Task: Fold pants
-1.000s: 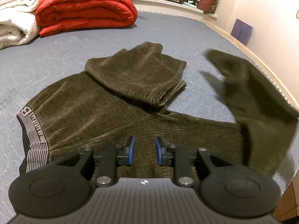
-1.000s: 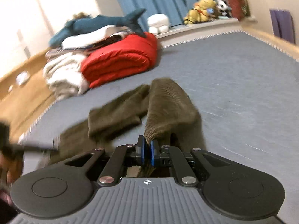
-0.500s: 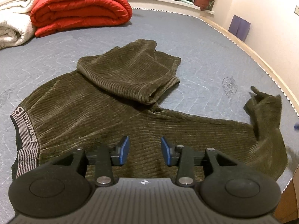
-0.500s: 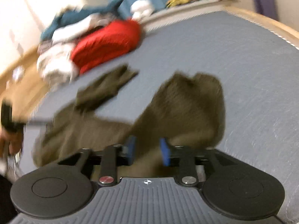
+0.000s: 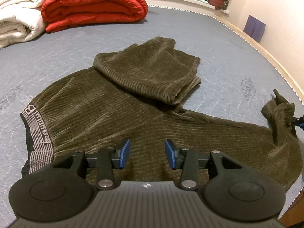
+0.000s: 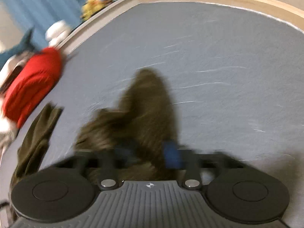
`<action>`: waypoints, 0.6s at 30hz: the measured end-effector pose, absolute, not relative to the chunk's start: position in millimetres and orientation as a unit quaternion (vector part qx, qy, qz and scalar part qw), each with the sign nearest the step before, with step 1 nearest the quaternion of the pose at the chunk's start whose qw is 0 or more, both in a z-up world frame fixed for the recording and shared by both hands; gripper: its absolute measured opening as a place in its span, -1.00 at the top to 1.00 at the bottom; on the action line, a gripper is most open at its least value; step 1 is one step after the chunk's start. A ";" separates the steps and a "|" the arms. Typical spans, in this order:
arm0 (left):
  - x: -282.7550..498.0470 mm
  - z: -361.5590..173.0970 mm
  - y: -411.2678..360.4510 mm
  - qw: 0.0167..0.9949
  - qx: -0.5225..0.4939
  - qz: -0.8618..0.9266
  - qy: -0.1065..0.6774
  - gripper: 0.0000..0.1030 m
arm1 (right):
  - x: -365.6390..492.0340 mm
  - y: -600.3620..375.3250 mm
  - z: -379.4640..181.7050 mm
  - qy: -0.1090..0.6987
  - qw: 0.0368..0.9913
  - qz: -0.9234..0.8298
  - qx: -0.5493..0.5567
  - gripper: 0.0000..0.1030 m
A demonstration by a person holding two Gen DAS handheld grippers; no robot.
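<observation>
Pants (image 5: 106, 117) flat on grey mattress (image 5: 218, 43), waistband (image 5: 38, 133) at left, near leg running right to crumpled cuff (image 5: 279, 112); far leg doubled back on itself. Left gripper (image 5: 147, 153) released, fingers spread above thigh cloth. Right gripper (image 6: 150, 153) blurred, fingers apart at cuff, gripping nothing as far as visible. Advice: smooth cuff flat, unfold far leg, stack legs before folding along long axis.

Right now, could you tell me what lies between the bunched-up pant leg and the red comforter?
In the left wrist view, only bare grey mattress lies between the bunched pant leg and the red comforter.
</observation>
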State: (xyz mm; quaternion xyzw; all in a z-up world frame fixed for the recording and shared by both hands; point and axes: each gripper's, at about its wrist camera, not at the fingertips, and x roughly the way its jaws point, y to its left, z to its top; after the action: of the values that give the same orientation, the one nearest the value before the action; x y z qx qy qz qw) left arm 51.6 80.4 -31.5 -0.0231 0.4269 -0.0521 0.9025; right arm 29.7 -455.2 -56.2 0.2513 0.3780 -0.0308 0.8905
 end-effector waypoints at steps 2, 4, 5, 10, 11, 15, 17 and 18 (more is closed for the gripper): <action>51.5 -29.0 81.7 0.903 -0.026 -0.052 0.425 0.12 | 37.0 -421.2 -37.6 0.357 0.916 -0.013 0.181 0.77; 51.5 -27.2 81.1 0.904 -0.028 -0.054 0.423 0.12 | 35.5 -374.6 -12.7 0.326 0.936 0.051 0.118 0.77; 51.5 -26.9 80.1 0.904 -0.027 -0.055 0.423 0.12 | 30.9 -346.0 -0.5 0.312 0.941 0.101 0.085 0.80; 51.7 -29.3 71.6 0.902 -0.019 -0.062 0.427 0.11 | -11.9 -247.3 27.5 0.279 0.889 0.362 -0.005 0.74; 51.5 -29.8 70.7 0.902 -0.019 -0.063 0.428 0.08 | -12.2 -248.0 31.7 0.272 0.890 0.367 0.004 0.53; 48.8 -28.5 70.8 0.902 -0.020 -0.064 0.426 0.03 | 4.9 -305.6 37.8 0.257 0.917 0.275 0.129 0.07; 48.2 -28.0 72.2 0.903 -0.021 -0.066 0.425 0.03 | 21.2 -340.6 27.2 0.269 0.924 0.195 0.190 0.03; 48.0 -27.9 72.6 0.903 -0.020 -0.065 0.425 0.03 | 27.7 -355.0 19.4 0.280 0.924 0.160 0.203 0.03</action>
State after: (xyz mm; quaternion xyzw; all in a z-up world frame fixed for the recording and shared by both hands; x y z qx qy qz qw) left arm 48.0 72.6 -27.9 -0.0205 0.4249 -0.0653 0.9027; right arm 27.7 -355.0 19.4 0.2032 0.2803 0.1604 0.9244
